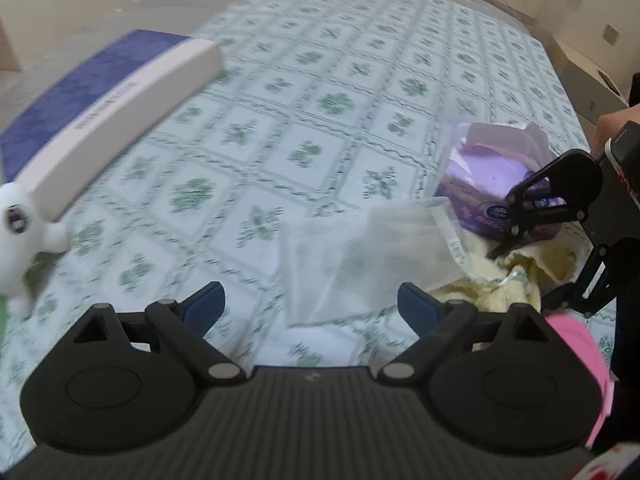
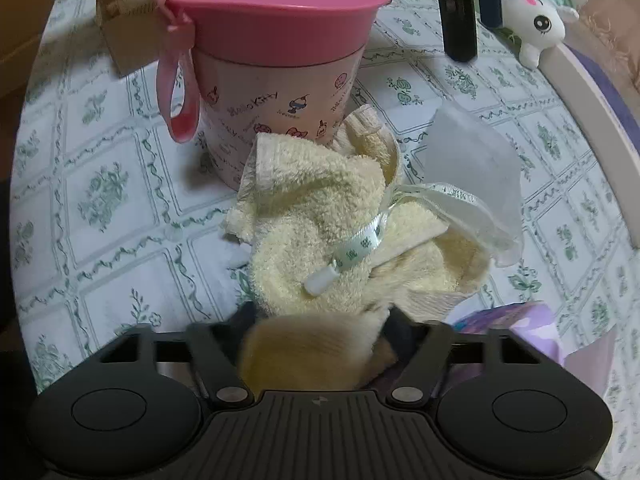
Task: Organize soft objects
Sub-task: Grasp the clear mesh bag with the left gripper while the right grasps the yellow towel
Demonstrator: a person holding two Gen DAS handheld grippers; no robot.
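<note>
A crumpled pale yellow towel (image 2: 320, 216) with a white ribbon tag lies on the patterned tablecloth in front of a pink lidded bucket (image 2: 276, 60). My right gripper (image 2: 316, 340) is shut on the towel's near edge; it shows in the left wrist view (image 1: 504, 240) over the towel (image 1: 516, 276). A clear plastic bag (image 1: 360, 264) lies beside the towel, also in the right wrist view (image 2: 472, 164). My left gripper (image 1: 312, 304) is open and empty above the cloth, near the bag. A white plush bunny (image 2: 536, 20) lies at the far right, also in the left wrist view (image 1: 16, 236).
A purple tissue pack (image 1: 492, 184) sits behind the towel, and shows in the right wrist view (image 2: 516, 320). A long white and purple box (image 1: 104, 116) lies at left. A cardboard box (image 2: 120, 24) stands behind the bucket. The green-patterned tablecloth (image 1: 320, 100) covers the table.
</note>
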